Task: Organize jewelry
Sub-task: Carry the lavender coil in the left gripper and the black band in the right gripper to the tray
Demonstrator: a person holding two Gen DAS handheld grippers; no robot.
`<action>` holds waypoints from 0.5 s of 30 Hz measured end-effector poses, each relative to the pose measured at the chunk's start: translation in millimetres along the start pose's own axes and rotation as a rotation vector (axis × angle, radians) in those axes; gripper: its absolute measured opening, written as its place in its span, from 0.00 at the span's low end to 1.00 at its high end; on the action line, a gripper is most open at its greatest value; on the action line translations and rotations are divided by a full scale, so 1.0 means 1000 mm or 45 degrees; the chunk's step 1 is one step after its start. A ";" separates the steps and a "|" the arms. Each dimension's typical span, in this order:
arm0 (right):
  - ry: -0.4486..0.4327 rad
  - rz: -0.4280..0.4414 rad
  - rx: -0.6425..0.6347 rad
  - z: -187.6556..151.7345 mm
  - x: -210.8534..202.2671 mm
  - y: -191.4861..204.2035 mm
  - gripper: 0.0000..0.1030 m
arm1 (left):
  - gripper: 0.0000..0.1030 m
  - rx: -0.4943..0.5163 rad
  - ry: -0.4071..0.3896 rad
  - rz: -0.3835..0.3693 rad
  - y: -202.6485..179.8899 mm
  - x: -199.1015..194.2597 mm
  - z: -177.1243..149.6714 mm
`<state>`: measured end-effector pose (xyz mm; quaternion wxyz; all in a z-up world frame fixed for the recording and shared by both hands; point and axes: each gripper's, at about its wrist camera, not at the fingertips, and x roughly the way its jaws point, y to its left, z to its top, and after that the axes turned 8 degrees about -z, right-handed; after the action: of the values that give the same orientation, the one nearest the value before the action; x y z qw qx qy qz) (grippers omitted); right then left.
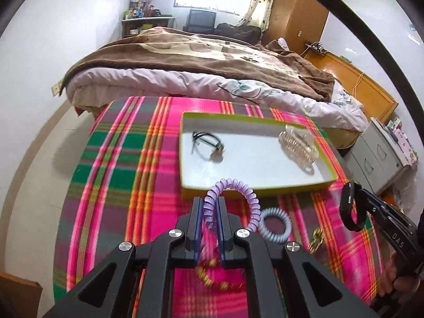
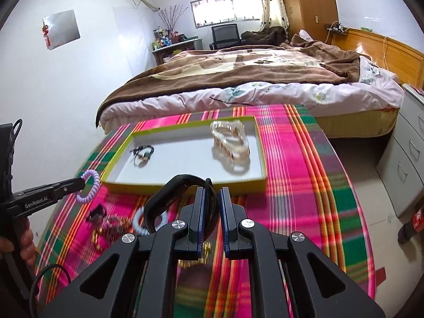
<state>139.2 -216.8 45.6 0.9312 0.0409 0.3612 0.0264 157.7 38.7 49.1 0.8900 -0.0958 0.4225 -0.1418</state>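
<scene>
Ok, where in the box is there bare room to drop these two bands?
The box floor is bare in the middle, between the black tie and the clear clip, and along its near wall. The cloth in front is crowded with loose pieces.

A lived-in home bedroom. A bed point(image 2: 238, 79) with a brown blanket point(image 2: 225, 71) and floral duvet fills the middle, its wooden headboard point(image 2: 384, 45) at three o'clock. At twelve o'clock a curtained window point(image 2: 225, 10) lights a cluttered shelf point(image 2: 172, 45) and an office chair point(image 2: 225, 35); a wooden wardrobe point(image 2: 307, 2) stands at one o'clock.
</scene>
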 end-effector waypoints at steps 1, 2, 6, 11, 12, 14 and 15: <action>0.007 0.000 0.001 0.004 0.005 0.000 0.10 | 0.10 -0.007 0.000 -0.007 0.000 0.005 0.005; 0.011 -0.001 0.003 0.009 0.010 0.000 0.10 | 0.10 -0.011 -0.003 -0.010 0.000 0.008 0.008; 0.022 -0.021 -0.006 0.024 0.030 0.003 0.10 | 0.10 -0.023 0.001 -0.020 0.002 0.027 0.026; 0.076 -0.030 -0.005 0.034 0.061 0.005 0.10 | 0.10 -0.034 0.014 -0.025 0.004 0.048 0.040; 0.086 -0.034 -0.010 0.035 0.067 0.006 0.10 | 0.10 -0.038 0.021 -0.025 0.005 0.053 0.043; 0.099 -0.035 -0.024 0.036 0.076 0.010 0.10 | 0.10 -0.035 0.031 -0.016 0.007 0.062 0.046; 0.105 -0.038 -0.034 0.037 0.080 0.012 0.10 | 0.10 -0.035 0.049 -0.013 0.008 0.071 0.047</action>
<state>222.6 -200.4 20.1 0.9163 0.0221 0.3995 0.0188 238.5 25.1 25.3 0.8797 -0.1076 0.4408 -0.1422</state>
